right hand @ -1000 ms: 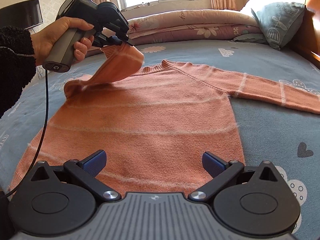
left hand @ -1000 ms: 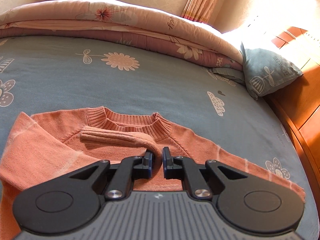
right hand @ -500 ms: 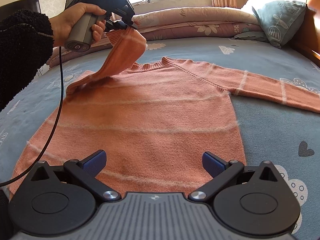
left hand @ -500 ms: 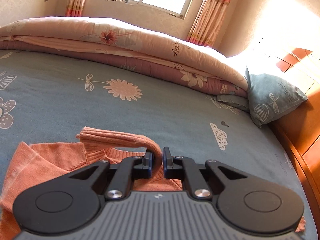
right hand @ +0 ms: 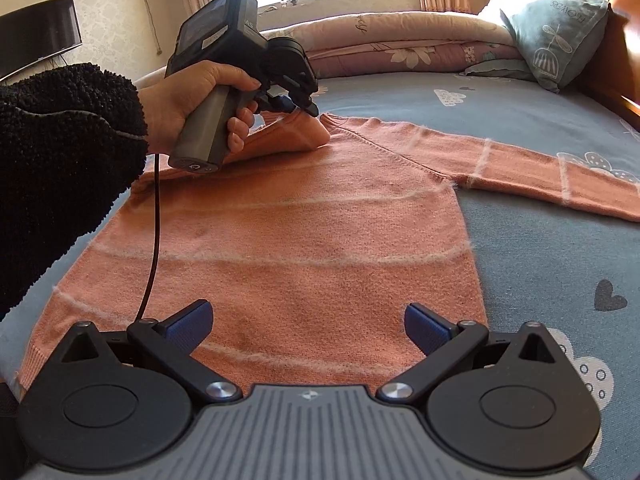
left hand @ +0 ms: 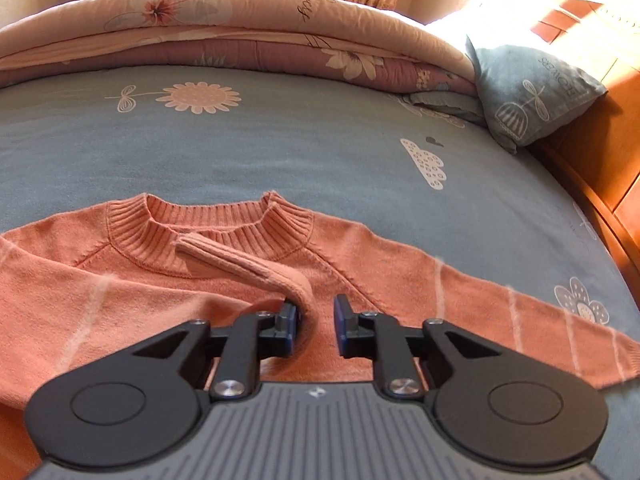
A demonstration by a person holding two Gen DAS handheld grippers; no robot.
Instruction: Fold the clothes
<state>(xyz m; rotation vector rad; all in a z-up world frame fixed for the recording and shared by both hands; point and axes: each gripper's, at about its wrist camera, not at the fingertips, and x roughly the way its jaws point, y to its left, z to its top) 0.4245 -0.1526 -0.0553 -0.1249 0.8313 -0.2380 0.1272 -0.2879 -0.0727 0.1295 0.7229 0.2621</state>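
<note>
In the left wrist view, the left gripper [left hand: 315,327] sits at lower centre, its jaws parted by a narrow gap, with the ribbed cuff of a sleeve [left hand: 256,270] passing between them against the left finger; whether the jaws pinch the cuff or merely flank it cannot be told. That sleeve belongs to the salmon-orange knitted sweater with thin white stripes [left hand: 120,304], which lies flat across the lower half of the frame on the blue-grey bed sheet printed with flowers and clouds [left hand: 280,148], its ribbed collar toward the top of the frame. The other sleeve runs out to the lower right. A rolled pink floral quilt [left hand: 240,28] fills the upper part, and a blue-grey pillow [left hand: 528,88] stands at upper right against an orange wooden headboard [left hand: 600,152]. In the right wrist view, the right gripper [right hand: 307,326] at the bottom is spread wide with nothing between its blue pads, hovering over the sweater's [right hand: 300,248] hem. At upper left, a left hand [right hand: 192,104] in a black fleece sleeve holds the left gripper [right hand: 298,109], low over the folded-in sleeve near the collar. A dark television [right hand: 36,36] hangs at far upper left.
</note>
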